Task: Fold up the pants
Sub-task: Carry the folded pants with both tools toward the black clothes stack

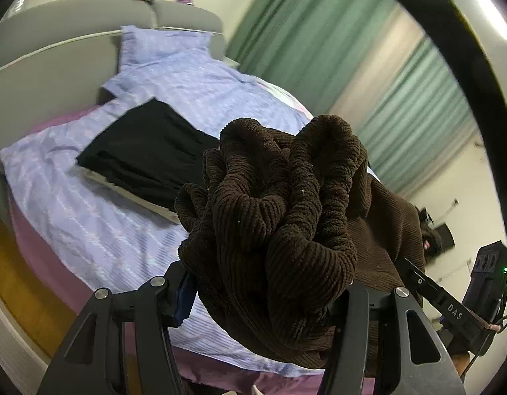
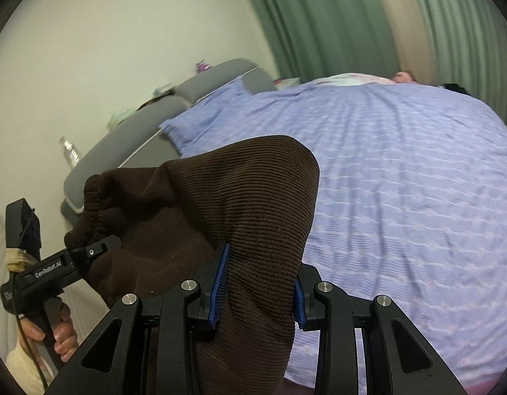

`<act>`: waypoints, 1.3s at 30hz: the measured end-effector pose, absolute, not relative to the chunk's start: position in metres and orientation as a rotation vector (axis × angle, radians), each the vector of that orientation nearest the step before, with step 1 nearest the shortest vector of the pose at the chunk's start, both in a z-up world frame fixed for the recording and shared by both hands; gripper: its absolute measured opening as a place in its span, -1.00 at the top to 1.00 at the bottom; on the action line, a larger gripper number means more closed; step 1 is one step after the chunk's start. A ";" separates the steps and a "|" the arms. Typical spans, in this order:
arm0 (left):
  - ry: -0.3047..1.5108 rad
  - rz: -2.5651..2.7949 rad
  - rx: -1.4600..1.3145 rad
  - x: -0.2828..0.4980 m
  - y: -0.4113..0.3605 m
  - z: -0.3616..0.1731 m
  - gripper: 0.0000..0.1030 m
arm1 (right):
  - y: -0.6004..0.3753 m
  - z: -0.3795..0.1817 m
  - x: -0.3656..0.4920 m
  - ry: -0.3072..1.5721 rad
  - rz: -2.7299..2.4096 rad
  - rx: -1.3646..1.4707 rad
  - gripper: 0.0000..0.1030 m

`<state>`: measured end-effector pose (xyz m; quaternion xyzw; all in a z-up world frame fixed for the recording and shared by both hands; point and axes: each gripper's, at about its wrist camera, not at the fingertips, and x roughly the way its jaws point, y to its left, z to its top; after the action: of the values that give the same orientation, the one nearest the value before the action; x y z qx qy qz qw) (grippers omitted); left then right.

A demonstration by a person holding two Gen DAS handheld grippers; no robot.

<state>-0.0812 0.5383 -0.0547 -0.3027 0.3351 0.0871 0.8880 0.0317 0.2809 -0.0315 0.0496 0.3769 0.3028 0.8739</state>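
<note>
1. Left gripper [image 1: 269,293] clamped on the bunched waistband of the brown corduroy pants [image 1: 279,204], filling the lower centre.
2. Right gripper [image 2: 257,283] pinching a smooth fold of the pants [image 2: 240,197], centre frame.
3. Held aloft over the blue bedspread [image 2: 401,181]; not yet laid flat.
4. Already folded: black garment [image 1: 148,158], centre left.
5. Judged early; every fold remaining.

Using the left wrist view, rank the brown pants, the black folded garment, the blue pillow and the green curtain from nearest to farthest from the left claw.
1. brown pants: bunched between the fingers of the left claw.
2. black folded garment: on the bedspread, ahead and to the left.
3. blue pillow: at the head of the bed, against the headboard.
4. green curtain: beyond the bed, upper right.
</note>
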 end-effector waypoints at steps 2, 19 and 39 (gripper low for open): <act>0.683 0.199 -0.647 -0.083 0.554 -0.057 -0.07 | 0.298 -0.031 0.039 0.795 0.654 0.094 0.35; 0.866 0.101 -0.628 0.019 0.759 -0.115 -0.07 | 0.494 -0.088 0.128 0.921 0.540 0.108 0.35; 0.999 0.114 -0.631 0.201 0.853 -0.209 -0.17 | 0.628 -0.170 0.332 1.042 0.390 -0.161 0.32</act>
<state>0.2011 0.8527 -0.2086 -0.2971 0.4709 0.0539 0.8289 0.3319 0.6282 -0.1695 -0.0764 0.4941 0.1850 0.8460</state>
